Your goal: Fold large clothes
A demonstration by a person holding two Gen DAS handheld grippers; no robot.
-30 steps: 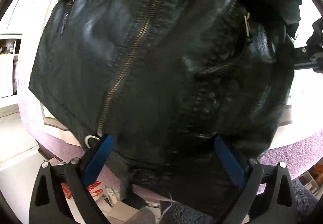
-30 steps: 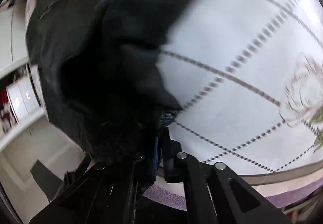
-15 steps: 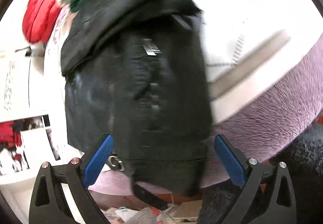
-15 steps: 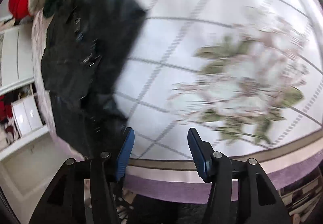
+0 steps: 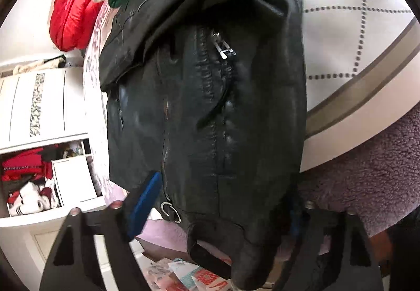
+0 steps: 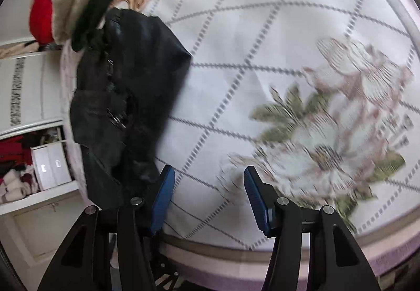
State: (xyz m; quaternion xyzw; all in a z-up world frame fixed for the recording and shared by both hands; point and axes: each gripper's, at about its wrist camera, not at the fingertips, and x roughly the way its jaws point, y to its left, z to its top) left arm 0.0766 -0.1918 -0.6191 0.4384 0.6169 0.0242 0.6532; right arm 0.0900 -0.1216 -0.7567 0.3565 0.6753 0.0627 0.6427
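Released since a second ago, the black leather zip jacket point(image 5: 210, 107) lies at the bed point(image 6: 262, 41) edge; both tongs, left point(image 5: 218, 201) and right point(image 6: 207, 196), gape wide, empty. Regrip the hem evenly.

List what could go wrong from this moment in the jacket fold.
The black leather jacket hangs over the bed edge, so it could slide off. The left tool straddles its hem near a metal ring that could snag. The right tool is open and empty over the bedspread.
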